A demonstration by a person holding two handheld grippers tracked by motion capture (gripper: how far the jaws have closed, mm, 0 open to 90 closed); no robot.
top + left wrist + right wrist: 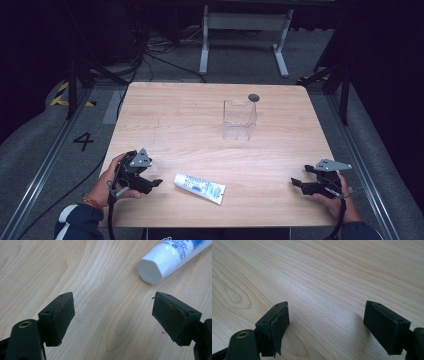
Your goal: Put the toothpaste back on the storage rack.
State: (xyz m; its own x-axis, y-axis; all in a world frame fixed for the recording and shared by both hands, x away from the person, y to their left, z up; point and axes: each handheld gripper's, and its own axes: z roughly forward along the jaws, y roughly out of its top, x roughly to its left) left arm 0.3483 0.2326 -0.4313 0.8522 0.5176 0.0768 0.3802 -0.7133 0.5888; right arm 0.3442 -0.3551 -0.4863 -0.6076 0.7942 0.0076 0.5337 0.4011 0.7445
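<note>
A white plastic toothpaste tube with blue print (199, 188) lies flat near the front edge of the light wooden table (190, 125), its cap end pointing left toward the left gripper (156, 183), which sits low just beside it with both black jaws spread wide and nothing between them. In the left gripper view the tube's white faceted cap (149, 271) lies just beyond and to the right of the jaws, apart from the pads. The step in hand looks to be the approach to a grasp on the tube; done well, it would call for shifting the gripper right and forward until the jaws straddle the tube's body behind the cap, where it is firmest, then closing gently so the soft tube is held without being squeezed. The left hand (107, 182) holds its tool from the near left side, wrist low, jaws pointing right along the table. The right gripper (295, 183) hovers well apart at the near right corner, jaws likewise wide open and empty over bare wood, pointing left, with the right hand (335, 197) behind it. A clear plastic rectangular container (239, 119) stands upright toward the far middle of the table, a small dark round disc (253, 97) just behind it, a likely destination for the tube.
</note>
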